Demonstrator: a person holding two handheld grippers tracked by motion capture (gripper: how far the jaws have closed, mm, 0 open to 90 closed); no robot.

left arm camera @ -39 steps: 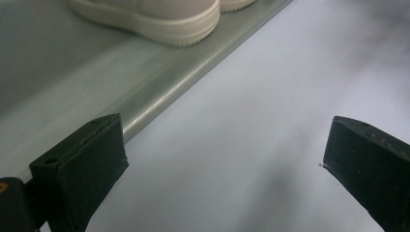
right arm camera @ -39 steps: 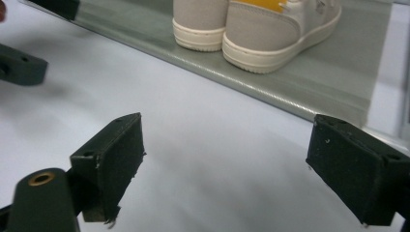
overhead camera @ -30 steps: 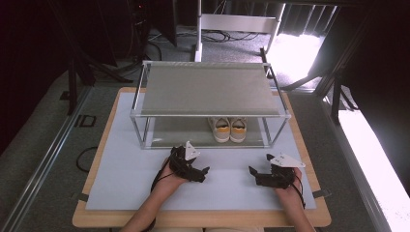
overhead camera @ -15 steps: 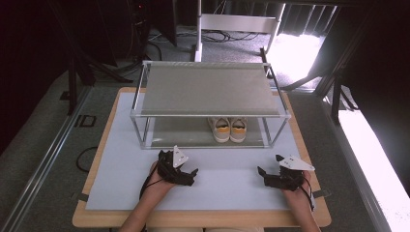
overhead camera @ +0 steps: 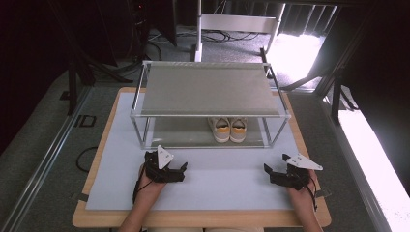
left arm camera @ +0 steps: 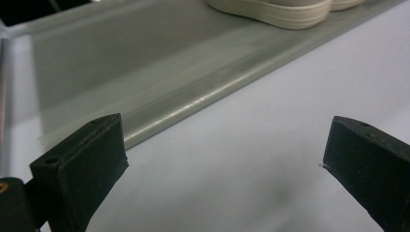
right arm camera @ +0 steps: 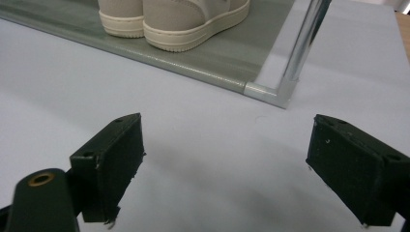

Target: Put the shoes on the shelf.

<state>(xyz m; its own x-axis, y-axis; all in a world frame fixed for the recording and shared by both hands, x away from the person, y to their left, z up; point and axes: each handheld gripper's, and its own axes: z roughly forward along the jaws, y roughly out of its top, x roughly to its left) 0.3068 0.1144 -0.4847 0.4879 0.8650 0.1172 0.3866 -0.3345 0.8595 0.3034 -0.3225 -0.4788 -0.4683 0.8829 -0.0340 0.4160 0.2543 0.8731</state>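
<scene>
The pair of shoes (overhead camera: 230, 129) stands on the bottom shelf of the rack (overhead camera: 208, 113), toward its right end, toes facing the table's near edge. The left gripper (overhead camera: 180, 170) and right gripper (overhead camera: 269, 171) rest low on the mat (overhead camera: 217, 183) near that edge, jaws spread wide, holding nothing. This looks like a rest position. Any next move would mean reaching forward under the top shelf.

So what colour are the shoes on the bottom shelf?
The shoes are cream-beige with yellow-orange heel patches, which show best in the high view.
</scene>
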